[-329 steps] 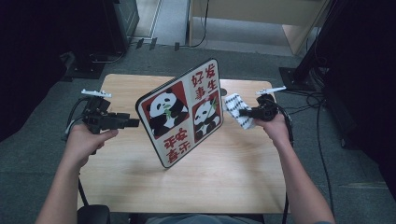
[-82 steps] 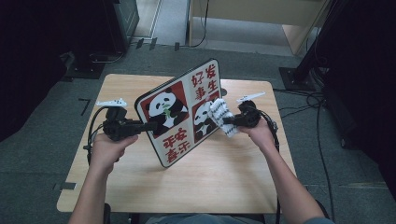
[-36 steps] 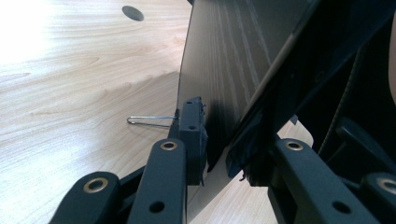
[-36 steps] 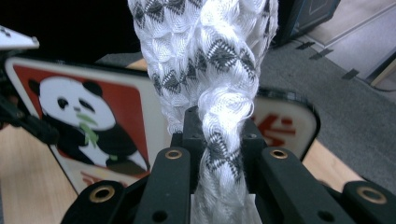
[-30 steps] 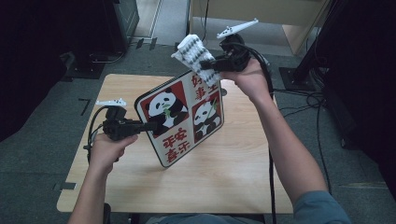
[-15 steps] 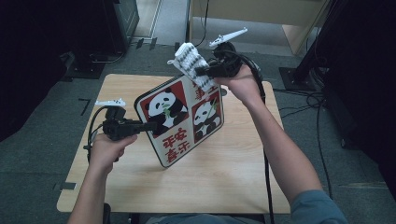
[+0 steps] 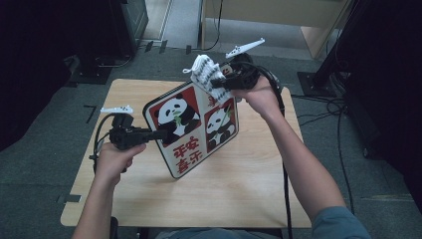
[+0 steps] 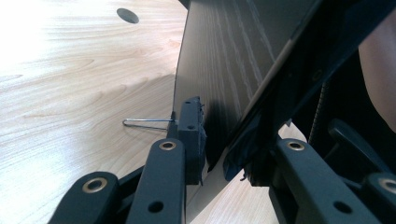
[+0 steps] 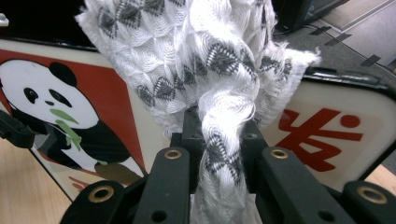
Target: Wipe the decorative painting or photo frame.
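Upright, the board [image 7: 191, 127] is clamped by the left gripper [image 7: 161, 133]; a cloth [image 7: 208, 75] is pinched by the right gripper [image 7: 225, 81].

A lab: bare wooden table [image 7: 149, 209], grey carpet [image 7: 45, 164], trailing cables [image 7: 343, 149].

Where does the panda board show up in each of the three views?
High view: panda board stands tilted at table centre, the left gripper clamping its left edge.
Left gripper view: its dark wood-grain back, centre, edge between the jaws.
Right gripper view: behind the white cloth, panda at left.
Shared landmark: the clamped edge.
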Available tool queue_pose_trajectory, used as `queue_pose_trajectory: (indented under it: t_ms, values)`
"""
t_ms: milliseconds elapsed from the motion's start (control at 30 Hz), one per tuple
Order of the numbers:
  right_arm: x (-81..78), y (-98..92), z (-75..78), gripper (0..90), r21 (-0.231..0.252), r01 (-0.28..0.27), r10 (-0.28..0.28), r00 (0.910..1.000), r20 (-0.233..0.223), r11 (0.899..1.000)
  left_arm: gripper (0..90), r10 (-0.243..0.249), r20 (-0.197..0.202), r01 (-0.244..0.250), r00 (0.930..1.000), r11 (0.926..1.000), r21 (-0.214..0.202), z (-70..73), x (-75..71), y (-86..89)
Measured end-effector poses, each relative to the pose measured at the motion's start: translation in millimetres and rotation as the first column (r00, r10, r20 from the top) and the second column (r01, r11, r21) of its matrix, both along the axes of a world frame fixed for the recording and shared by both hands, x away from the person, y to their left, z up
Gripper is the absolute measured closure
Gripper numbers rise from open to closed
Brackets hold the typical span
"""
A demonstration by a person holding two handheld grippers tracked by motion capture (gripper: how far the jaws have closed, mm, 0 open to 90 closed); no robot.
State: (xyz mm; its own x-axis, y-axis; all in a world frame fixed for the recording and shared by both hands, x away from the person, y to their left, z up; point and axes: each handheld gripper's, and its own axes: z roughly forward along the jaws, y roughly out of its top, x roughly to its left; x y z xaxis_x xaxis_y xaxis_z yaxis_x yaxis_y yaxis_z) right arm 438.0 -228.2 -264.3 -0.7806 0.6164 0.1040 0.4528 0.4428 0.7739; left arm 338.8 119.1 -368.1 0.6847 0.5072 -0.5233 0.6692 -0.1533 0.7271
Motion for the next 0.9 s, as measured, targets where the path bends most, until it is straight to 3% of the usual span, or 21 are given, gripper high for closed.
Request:
queue_pose_trajectory:
  t_ms: [900]
  values:
    - [-7.3,-4.2,-25.4,80.0,-0.002,-0.007,0.007,0.9997,-0.024,1.0,73.9,0.01,-0.001,-0.01,1.0,0.9999,-0.001,0.0,-0.3,0.4]
